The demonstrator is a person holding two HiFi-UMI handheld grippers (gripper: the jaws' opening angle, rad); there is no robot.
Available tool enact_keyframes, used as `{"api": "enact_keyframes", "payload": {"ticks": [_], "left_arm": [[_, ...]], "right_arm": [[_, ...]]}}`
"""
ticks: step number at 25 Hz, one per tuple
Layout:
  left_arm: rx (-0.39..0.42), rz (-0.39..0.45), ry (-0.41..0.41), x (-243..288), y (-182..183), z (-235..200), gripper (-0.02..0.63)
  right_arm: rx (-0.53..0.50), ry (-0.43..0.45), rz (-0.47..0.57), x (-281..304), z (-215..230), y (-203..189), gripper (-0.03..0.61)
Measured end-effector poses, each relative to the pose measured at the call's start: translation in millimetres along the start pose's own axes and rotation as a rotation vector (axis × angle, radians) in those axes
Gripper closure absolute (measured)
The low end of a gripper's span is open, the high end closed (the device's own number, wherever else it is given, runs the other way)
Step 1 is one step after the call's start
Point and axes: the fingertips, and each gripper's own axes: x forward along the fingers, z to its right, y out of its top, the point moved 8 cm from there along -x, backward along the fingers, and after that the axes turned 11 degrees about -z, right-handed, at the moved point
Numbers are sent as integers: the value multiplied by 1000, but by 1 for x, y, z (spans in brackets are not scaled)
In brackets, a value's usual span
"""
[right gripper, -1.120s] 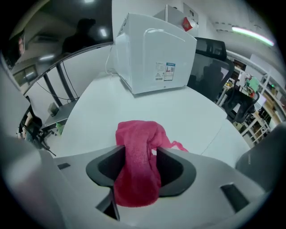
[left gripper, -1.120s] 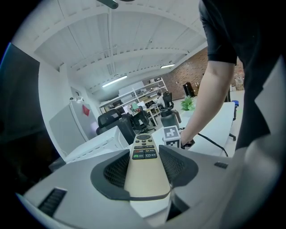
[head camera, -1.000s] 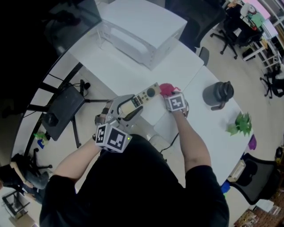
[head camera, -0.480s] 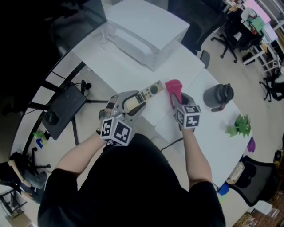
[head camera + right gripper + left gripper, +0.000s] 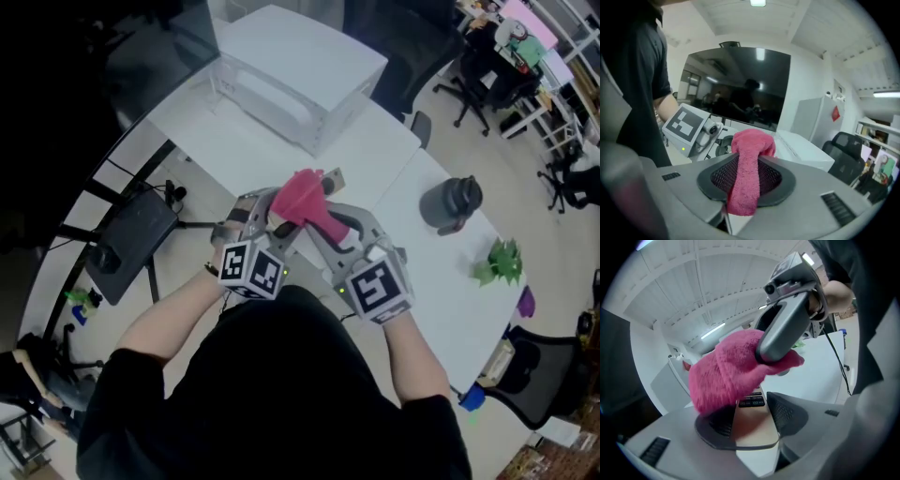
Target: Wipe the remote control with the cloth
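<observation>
The cloth (image 5: 305,195) is bright raspberry pink, fuzzy and plain, with no print. The remote control (image 5: 754,428) is pale champagne beige, with small black buttons. The left claw (image 5: 751,416) and the right claw (image 5: 746,180) are both matte grey with black mesh-patterned pads. Each carries a white cube printed with black square markers, and a small green light glows on it. The table (image 5: 441,281) is plain white, as is the box (image 5: 300,70) at twelve o'clock. At two o'clock is a dark grey jug (image 5: 452,200), and at three o'clock a green plant (image 5: 499,262). The person's shirt (image 5: 272,394) is black.
</observation>
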Motion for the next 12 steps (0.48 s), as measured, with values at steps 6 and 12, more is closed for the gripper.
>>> {"api": "enact_keyframes", "payload": {"ticks": [6,12], "left_arm": [[98,46,24,-11,12,2,408],[152,108,53,-30,15,2,408]], "right_arm": [[-133,46,-86,13,-19,14,474],[-108,33,-113,8,-7,11,474]]}}
